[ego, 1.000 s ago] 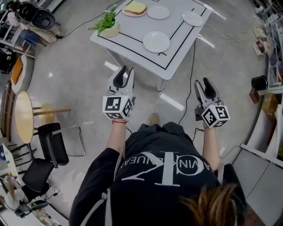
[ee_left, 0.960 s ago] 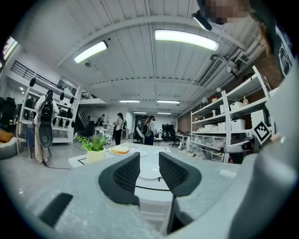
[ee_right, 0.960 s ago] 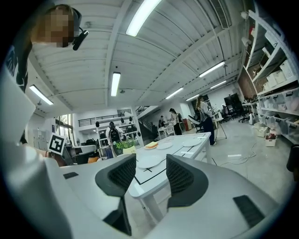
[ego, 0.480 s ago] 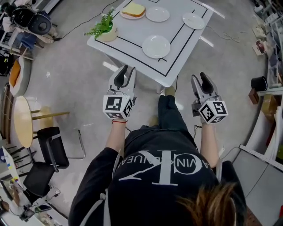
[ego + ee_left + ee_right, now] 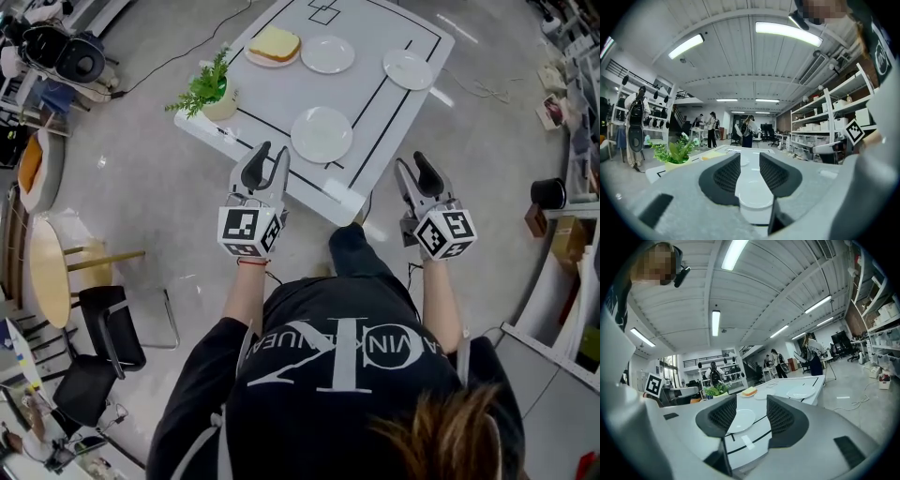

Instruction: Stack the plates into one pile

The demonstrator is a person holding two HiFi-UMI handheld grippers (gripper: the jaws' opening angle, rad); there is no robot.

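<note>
A white table with black lines carries three empty white plates: a near one, a far middle one and a far right one. A fourth plate holds a sandwich. My left gripper hangs at the table's near edge, left of the near plate, jaws apart and empty. My right gripper is off the table's near right side, also open and empty. In the right gripper view the near plate shows between the jaws of the right gripper. The left gripper points along the tabletop.
A potted plant stands on the table's left corner. A black chair and a round wooden table are on the floor to the left. Shelving and a black pot line the right. People stand far behind the table.
The person has stepped towards the table, which now lies closer below both grippers. Both grippers have moved forward to its near edge, jaws unchanged.
</note>
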